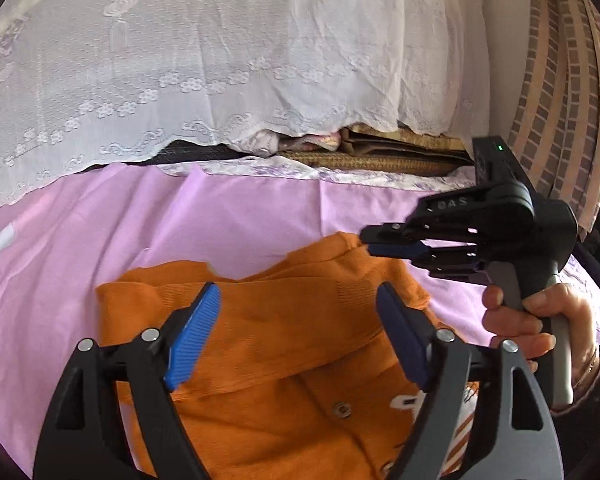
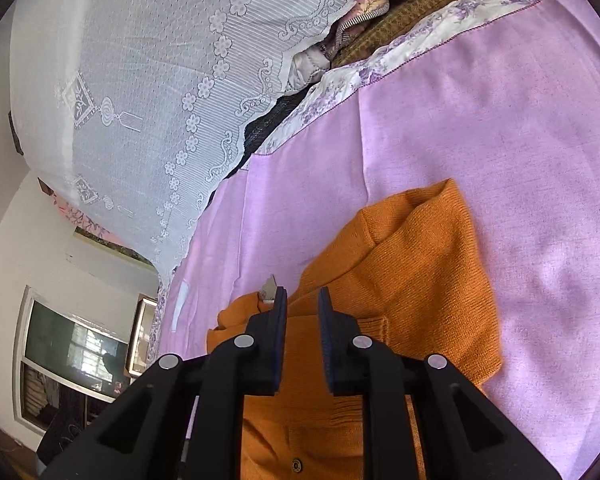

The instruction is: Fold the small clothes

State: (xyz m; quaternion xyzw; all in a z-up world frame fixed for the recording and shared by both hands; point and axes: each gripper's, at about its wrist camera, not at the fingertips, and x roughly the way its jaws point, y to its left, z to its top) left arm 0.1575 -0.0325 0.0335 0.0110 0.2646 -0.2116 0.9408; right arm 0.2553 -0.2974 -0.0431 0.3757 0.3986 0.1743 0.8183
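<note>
Orange cardigan (image 1: pixel 284 344) lies part-folded on the bed (image 1: pixel 228 216); left hand-held gripper (image 1: pixel 300 332) gapes wide and empty, right hand-held gripper (image 2: pixel 302 312) slightly parted, gripping nothing; next, I judge, fold again.

Orange knitted garment (image 1: pixel 284 344) lies on pink sheet (image 1: pixel 228 216), partly folded, snap button visible near bottom. Left gripper (image 1: pixel 300 334) above it, blue pads wide apart, nothing between them. Right gripper (image 1: pixel 374 242) at upper right corner of garment, pads almost together, grip on knit not clear. Hand (image 1: pixel 540 324) holds its grey handle. White lace cloth (image 1: pixel 220 60) behind.
</note>
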